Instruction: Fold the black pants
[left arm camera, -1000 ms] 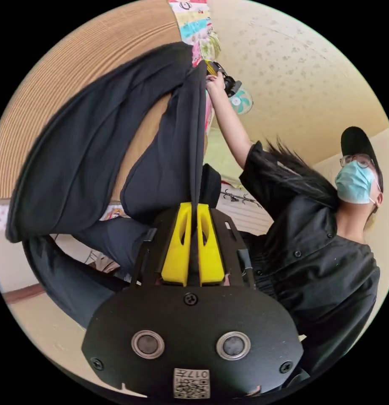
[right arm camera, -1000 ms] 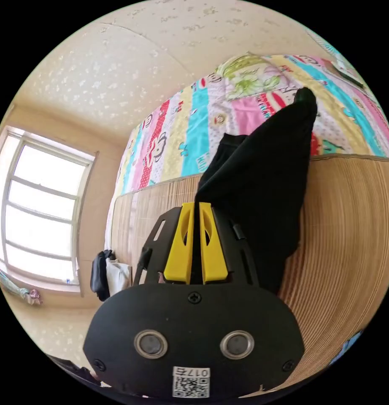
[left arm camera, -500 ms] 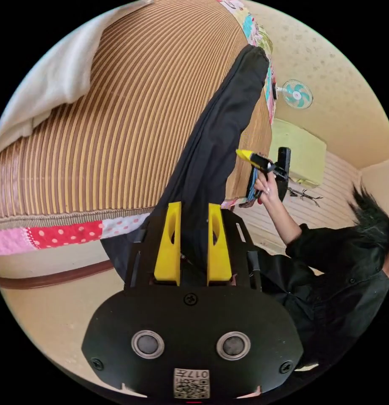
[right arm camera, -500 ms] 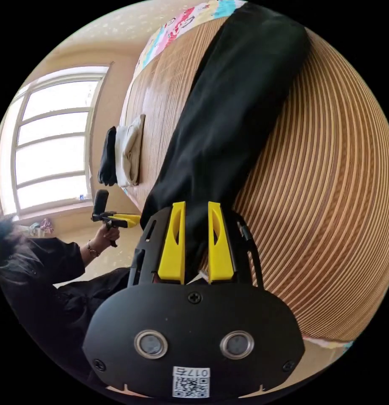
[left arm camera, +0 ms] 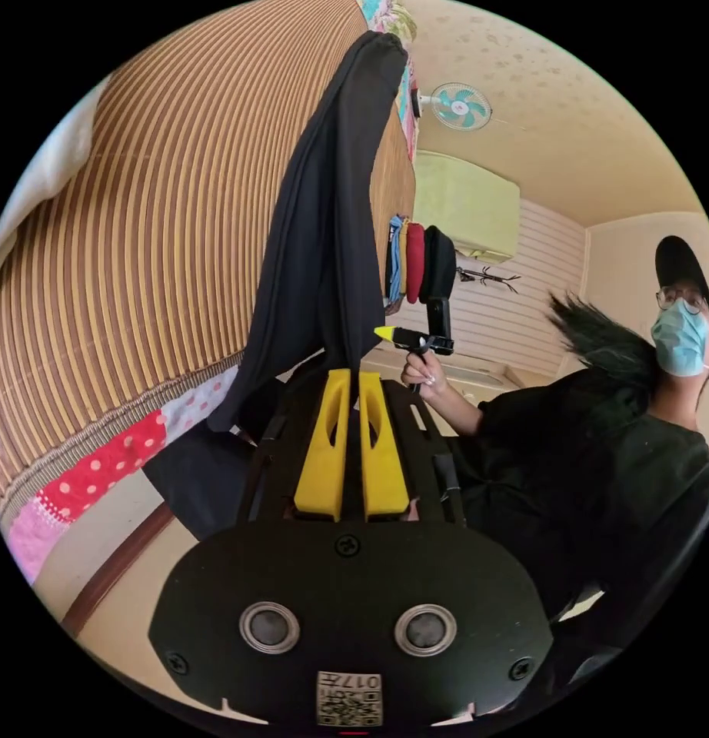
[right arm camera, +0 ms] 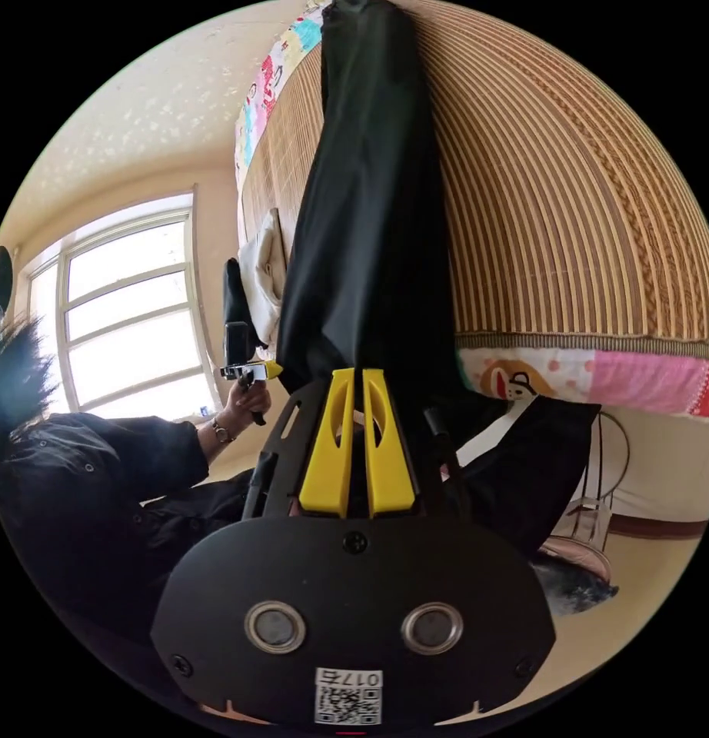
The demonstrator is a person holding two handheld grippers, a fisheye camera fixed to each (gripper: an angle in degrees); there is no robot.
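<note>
The black pants (left arm camera: 324, 231) lie stretched long over the striped bamboo mat (left arm camera: 162, 231) on the bed, and one end hangs over the bed edge toward the floor. In the right gripper view the pants (right arm camera: 370, 207) run as a narrow band from the far side of the mat down to the edge.

The left gripper (left arm camera: 351, 377) has its yellow fingers (left arm camera: 324, 446) pressed close together, with only a thin slit between them. The cloth passes just in front of the tips, but I cannot tell if any of it is caught. The right gripper (right arm camera: 353, 377) shows the same: its fingers (right arm camera: 389, 446) are together, right below the hanging cloth, and a grip is not clear. Each gripper also appears small in the other's view, held in a hand (left arm camera: 424, 377) beside the pants and away from the cloth.

Beside the mat there is a colourful sheet (right arm camera: 585, 380), and some folded clothes (right arm camera: 262, 277) lie further on the bed.

I judge the risk to be the hanging end. Its weight may pull the pants off the mat, because the mat looks smooth. Also, if the fingers take only one layer, the fold can come out crooked.
</note>
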